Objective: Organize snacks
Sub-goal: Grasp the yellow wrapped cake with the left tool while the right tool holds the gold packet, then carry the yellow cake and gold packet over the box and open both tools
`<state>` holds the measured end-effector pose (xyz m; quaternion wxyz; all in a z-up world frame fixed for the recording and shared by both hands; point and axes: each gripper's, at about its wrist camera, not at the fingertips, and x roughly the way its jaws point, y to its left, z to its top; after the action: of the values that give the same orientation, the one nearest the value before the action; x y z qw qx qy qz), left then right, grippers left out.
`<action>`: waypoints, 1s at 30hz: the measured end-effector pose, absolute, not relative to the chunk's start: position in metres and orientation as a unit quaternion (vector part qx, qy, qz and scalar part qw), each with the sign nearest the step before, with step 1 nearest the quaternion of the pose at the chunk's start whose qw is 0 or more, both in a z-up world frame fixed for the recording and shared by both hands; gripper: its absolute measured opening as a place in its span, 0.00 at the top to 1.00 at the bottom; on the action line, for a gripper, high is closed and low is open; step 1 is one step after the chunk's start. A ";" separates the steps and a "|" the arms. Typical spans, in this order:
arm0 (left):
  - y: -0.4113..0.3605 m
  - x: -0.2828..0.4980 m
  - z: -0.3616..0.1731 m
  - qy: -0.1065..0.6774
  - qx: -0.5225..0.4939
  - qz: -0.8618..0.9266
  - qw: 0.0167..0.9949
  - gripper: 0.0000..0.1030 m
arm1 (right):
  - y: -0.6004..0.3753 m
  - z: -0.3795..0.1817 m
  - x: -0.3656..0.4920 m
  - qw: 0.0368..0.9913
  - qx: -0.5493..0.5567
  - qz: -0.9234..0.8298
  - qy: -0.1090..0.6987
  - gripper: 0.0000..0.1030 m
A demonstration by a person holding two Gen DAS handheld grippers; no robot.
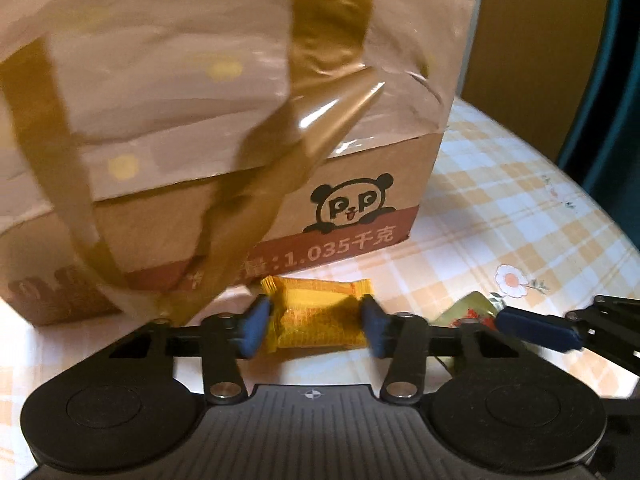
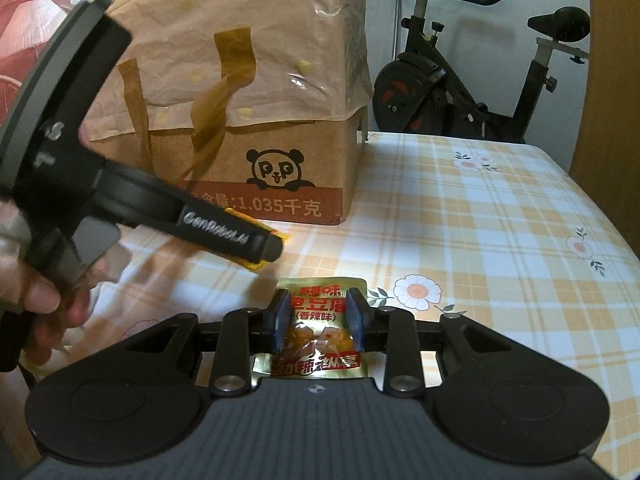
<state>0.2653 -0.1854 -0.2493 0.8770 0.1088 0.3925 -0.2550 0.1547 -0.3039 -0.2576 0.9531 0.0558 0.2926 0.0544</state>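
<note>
A yellow snack packet (image 1: 320,316) lies on the checked tablecloth just in front of the cardboard box (image 1: 360,200). My left gripper (image 1: 316,324) is shut on it, a blue pad pressing each end. In the right wrist view the left gripper (image 2: 268,248) reaches in from the left and hides most of the yellow packet (image 2: 256,266). My right gripper (image 2: 318,320) is shut on a gold and red tofu snack packet (image 2: 316,344), pinched across its middle. In the left wrist view that tofu snack packet (image 1: 476,308) shows at the right, beside one of the right gripper's fingers (image 1: 540,330).
The panda-printed box (image 2: 280,152) stands at the back left of the table (image 2: 480,240) with a thin plastic bag (image 2: 256,40) and its brown handles draped over it. A person's hand (image 2: 36,292) grips the left tool. An exercise bike (image 2: 460,80) stands beyond the table.
</note>
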 end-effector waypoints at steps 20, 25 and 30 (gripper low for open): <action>-0.093 0.240 -0.231 0.372 0.008 -0.217 0.902 0.65 | -0.293 -0.255 0.152 0.958 0.023 0.037 0.285 0.42; -0.095 0.237 -0.232 0.372 0.007 -0.226 0.900 0.65 | -0.291 -0.260 0.158 0.951 0.013 0.036 0.306 0.38; -0.089 0.234 -0.230 0.370 0.000 -0.225 0.901 0.65 | -0.293 -0.261 0.160 0.951 0.017 0.040 0.307 0.38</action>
<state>0.2341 -0.0889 -0.2302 0.9013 0.0004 0.3701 -0.2252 0.1599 -0.2934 -0.2610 0.9508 0.0169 0.3067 0.0405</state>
